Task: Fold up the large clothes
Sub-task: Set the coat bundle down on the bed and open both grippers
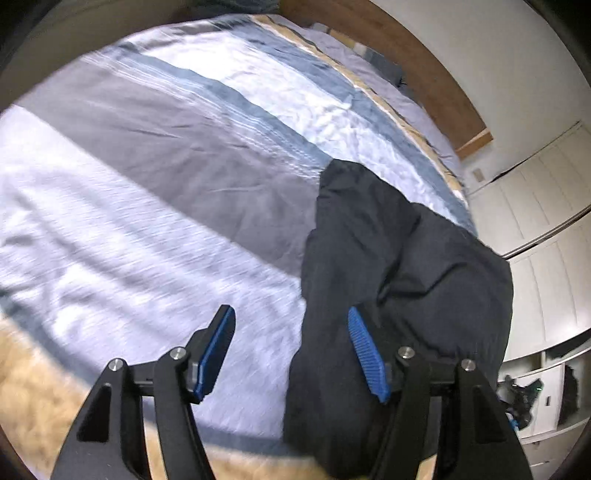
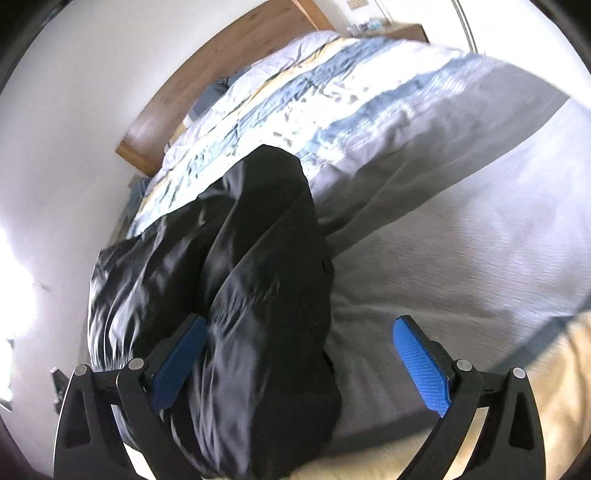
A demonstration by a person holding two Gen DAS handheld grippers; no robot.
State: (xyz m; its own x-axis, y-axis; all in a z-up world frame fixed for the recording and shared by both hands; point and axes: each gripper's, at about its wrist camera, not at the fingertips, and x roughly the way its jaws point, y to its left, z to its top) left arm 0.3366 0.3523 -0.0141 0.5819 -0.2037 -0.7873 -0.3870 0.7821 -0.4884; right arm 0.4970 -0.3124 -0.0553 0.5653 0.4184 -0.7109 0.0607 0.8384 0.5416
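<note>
A large dark navy garment [image 1: 399, 280] lies crumpled on the striped bedspread [image 1: 155, 155] near the bed's edge; it also shows in the right wrist view [image 2: 236, 266]. My left gripper [image 1: 291, 332] is open, its right pad [image 1: 365, 350] against the cloth and its left pad [image 1: 214, 350] over bare bedspread. My right gripper [image 2: 299, 347] is open, its left pad [image 2: 177, 358] beside the cloth and its right pad [image 2: 421, 365] over the bedspread [image 2: 461, 229]. Neither grips the garment.
A wooden headboard [image 1: 417, 70] runs along the bed's far end, also seen in the right wrist view [image 2: 221, 62]. White cupboards [image 1: 535, 206] stand beside the bed. A nightstand [image 2: 406, 31] sits past the headboard.
</note>
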